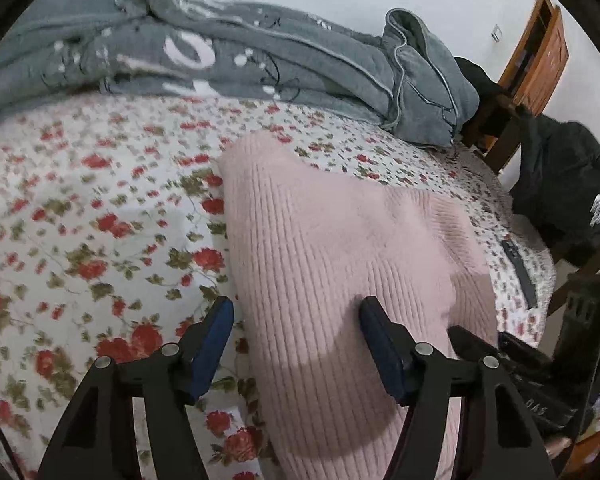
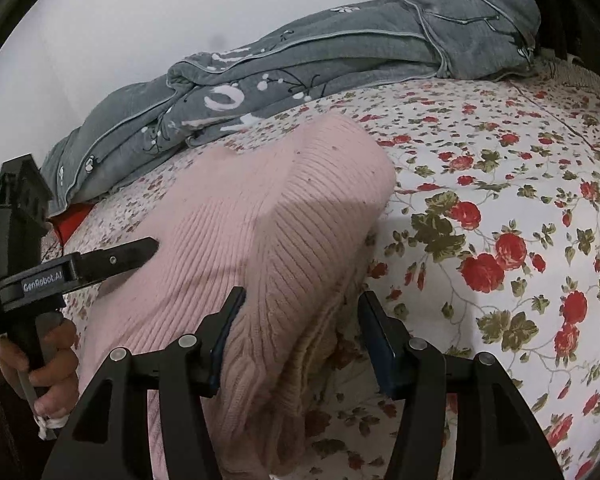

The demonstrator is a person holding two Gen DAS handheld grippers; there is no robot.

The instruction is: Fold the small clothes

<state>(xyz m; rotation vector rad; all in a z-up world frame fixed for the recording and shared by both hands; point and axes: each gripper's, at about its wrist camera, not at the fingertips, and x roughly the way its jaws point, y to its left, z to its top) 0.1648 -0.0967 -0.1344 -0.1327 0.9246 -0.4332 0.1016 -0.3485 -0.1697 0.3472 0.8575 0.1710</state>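
A pink ribbed knit garment lies folded on the flowered bedsheet. My left gripper is open, its jaws astride the garment's left edge, just above it. In the right wrist view the pink garment fills the middle. My right gripper is open over the garment's right edge, with the cloth edge between the jaws. The left gripper shows at the left of this view, held in a hand, its tip over the garment.
A grey quilt lies bunched along the far side of the bed; it also shows in the right wrist view. A black jacket hangs on a wooden chair at the right. A dark remote lies at the bed's right edge.
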